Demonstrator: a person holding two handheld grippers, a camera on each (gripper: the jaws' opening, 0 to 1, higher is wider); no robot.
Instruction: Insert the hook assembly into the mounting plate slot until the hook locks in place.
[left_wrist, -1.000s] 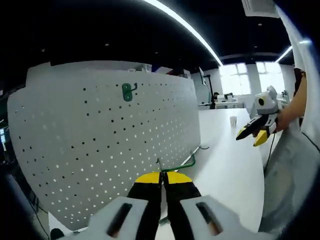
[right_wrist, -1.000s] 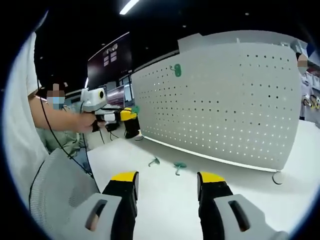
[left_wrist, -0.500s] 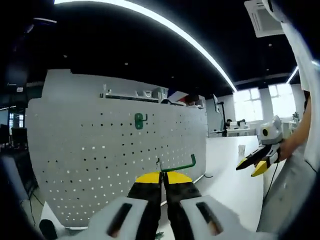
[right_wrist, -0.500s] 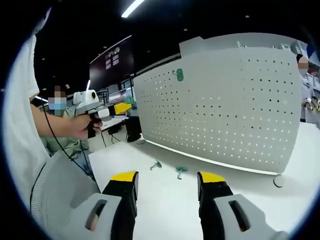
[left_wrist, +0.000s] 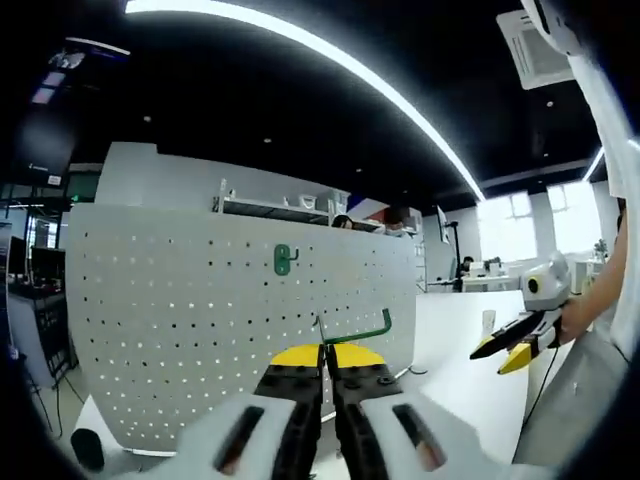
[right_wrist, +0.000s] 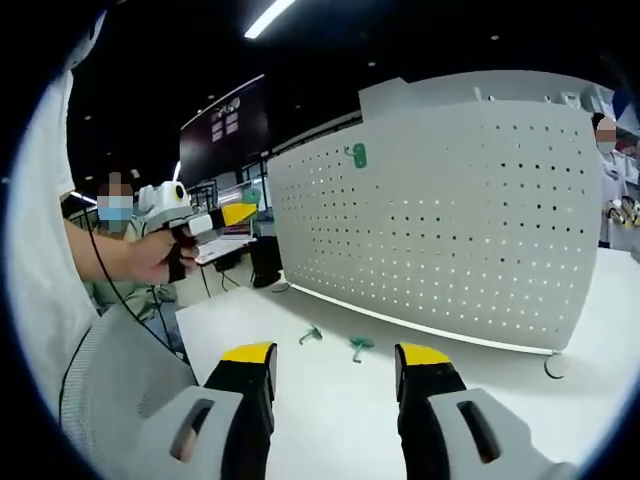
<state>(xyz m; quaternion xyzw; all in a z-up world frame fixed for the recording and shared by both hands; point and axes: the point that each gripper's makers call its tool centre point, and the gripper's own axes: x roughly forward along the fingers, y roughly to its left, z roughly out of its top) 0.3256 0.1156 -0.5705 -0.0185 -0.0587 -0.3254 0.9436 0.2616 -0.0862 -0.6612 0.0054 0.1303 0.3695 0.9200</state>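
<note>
Left gripper (left_wrist: 323, 352) lifts a green hook (left_wrist: 352, 333) higher before the pegboard (left_wrist: 180, 330)

Jaws clenched on it — right gripper (right_wrist: 336, 355) gapes, unchanged, over two hooks (right_wrist: 336, 341) on the table (right_wrist: 340, 400).

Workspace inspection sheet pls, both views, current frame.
Surface: white table, mostly bare.
Job's things: upright pegboard on the table; green hook already mounted near its top; held hook in the left hand-held gripper; two loose hooks on the table before the board.
Clutter: nothing seen.
Grippers: left shut on the held hook, raised in front of the board; right hand-held gripper open, empty, above the table.
Cables: dark cable along the person's arm.
Surroundings: office, ceiling light strips, windows, another person behind.
</note>
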